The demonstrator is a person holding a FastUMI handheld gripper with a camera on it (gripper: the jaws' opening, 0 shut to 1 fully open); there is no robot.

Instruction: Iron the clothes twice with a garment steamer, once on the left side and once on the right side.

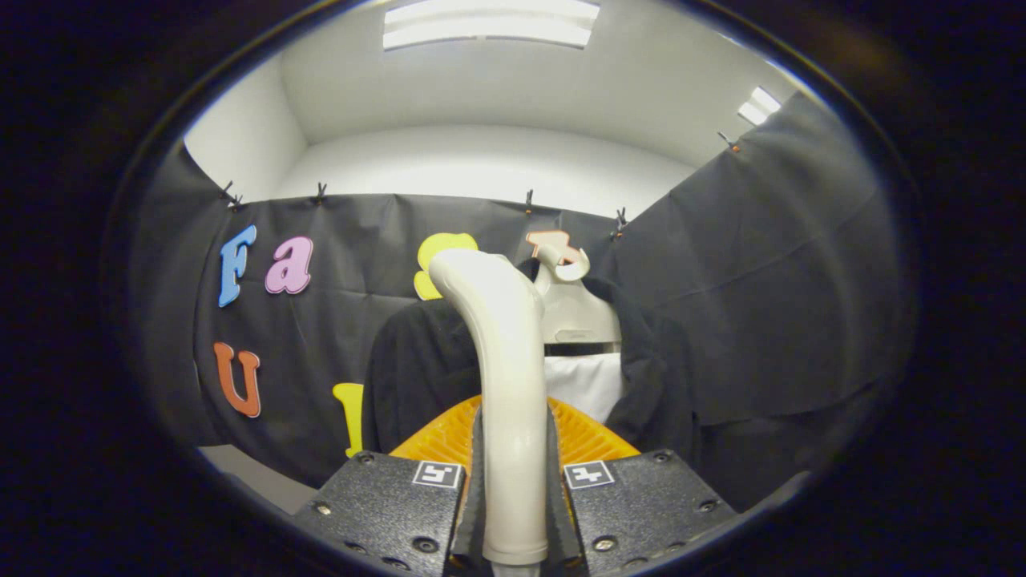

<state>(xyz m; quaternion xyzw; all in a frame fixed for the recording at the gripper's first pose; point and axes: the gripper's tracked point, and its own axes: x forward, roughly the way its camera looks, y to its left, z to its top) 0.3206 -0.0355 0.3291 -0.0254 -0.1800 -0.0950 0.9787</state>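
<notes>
My gripper (515,481) is shut on the cream handle of the garment steamer (503,377), which rises between the fingers and curves up and to the left. The steamer's orange ribbed head (577,437) spreads out just beyond the fingers. Behind it a black jacket (417,369) hangs on a pale hanger (573,312), open at the front over a white shirt (589,385). The steamer head is close to the garment's lower front; I cannot tell whether it touches the cloth.
Black cloth walls (761,280) close the booth behind and to the right of the garment. A pale surface (256,477) shows low on the left, beside the fingers. White ceiling with light panels (489,22) is overhead.
</notes>
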